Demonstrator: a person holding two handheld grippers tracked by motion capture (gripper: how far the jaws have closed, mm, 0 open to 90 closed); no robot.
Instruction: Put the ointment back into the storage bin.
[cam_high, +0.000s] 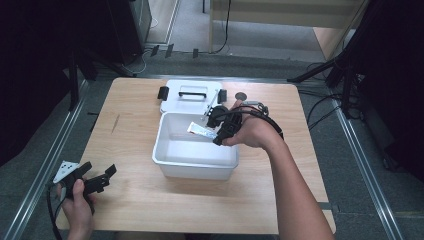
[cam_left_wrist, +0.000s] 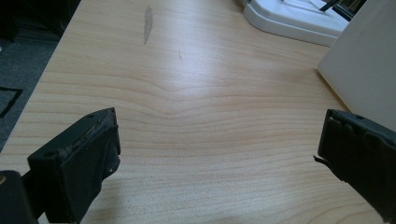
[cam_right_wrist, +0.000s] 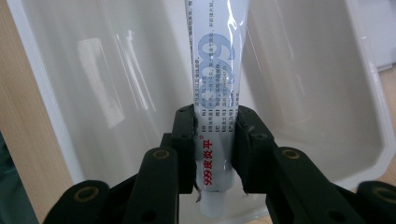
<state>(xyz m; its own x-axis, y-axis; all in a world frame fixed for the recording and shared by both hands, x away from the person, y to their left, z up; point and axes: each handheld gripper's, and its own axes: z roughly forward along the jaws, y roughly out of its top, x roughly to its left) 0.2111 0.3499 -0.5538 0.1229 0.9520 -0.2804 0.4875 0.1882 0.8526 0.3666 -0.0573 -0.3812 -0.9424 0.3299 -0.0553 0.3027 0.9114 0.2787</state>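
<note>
A white plastic box (cam_high: 172, 159) is set in the middle of the light wooden table (cam_high: 135, 195). Its flat white lid (cam_high: 187, 95) is laid just behind it. A white printed tube (cam_high: 201, 131) is held over the box.

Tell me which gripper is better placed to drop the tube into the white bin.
Right. The right gripper is shut on the tube directly over the open bin. The left gripper sits open near the table's front-left corner.

Left claw (cam_high: 100, 176) agape, right claw (cam_right_wrist: 215, 140) clamped
</note>
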